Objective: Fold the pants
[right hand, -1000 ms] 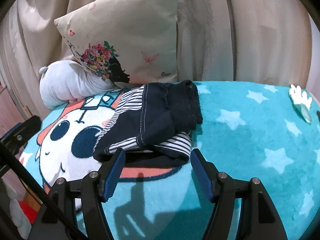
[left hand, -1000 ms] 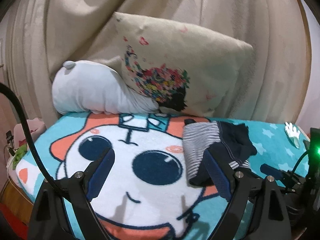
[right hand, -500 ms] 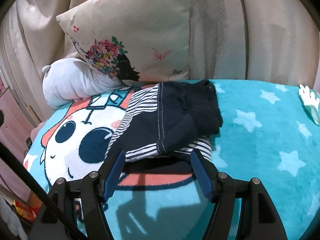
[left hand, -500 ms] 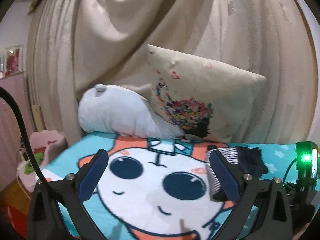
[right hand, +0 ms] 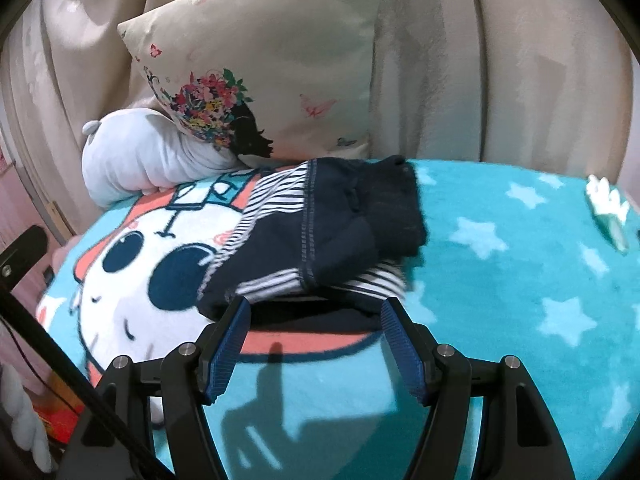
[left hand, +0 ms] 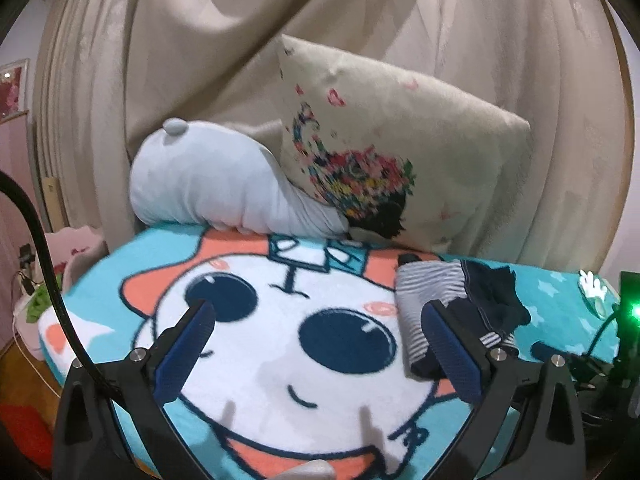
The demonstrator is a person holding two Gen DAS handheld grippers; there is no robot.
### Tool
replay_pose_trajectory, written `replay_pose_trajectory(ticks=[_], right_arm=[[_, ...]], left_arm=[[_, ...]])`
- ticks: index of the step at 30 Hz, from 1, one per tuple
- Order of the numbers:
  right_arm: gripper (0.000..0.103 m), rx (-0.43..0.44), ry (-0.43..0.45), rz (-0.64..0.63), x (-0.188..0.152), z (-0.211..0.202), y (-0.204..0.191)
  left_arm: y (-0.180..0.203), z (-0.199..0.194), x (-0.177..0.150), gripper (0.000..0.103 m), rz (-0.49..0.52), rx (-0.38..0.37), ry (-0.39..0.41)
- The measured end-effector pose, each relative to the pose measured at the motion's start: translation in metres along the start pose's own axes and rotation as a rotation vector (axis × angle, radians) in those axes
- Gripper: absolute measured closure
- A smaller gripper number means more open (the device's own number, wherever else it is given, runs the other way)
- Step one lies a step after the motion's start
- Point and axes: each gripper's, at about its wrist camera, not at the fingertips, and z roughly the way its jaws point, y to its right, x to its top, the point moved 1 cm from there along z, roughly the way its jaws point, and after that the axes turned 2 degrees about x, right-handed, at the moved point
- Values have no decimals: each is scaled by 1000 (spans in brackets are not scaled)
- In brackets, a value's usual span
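The pants (right hand: 328, 224), small, navy with striped panels, lie bunched on the cartoon blanket (right hand: 500, 320). My right gripper (right hand: 316, 308) is open just in front of their near edge; its blue pads (right hand: 228, 344) stand either side of the dark hem without pressing it. In the left wrist view the pants (left hand: 460, 300) lie to the right, partly behind the right finger. My left gripper (left hand: 316, 312) is open wide over the white cartoon face, with only blanket (left hand: 280, 380) between its fingers.
A floral cream pillow (right hand: 280, 80) and a white plush cushion (right hand: 132, 156) lean against the beige curtain (left hand: 240, 60) at the back. A white hand-shaped object (right hand: 608, 208) lies at the blanket's right edge. The bed's left edge drops to cluttered floor (left hand: 32, 308).
The left gripper's jaws have spread wider, and its view swung up toward the curtain and partly back down. The right gripper has edged closer to the pants.
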Motion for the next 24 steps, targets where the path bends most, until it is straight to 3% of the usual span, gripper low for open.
replay_pose_trajectory(ticks=[5,24], right_arm=[[27,-64,21,-73,-4,-5,-1],[27,-50,-34,-66,-12,7,-2]], left_arm=[[9,10,-6,0,12,-26,-47],[17,34,-25,0,47,-3,-170]])
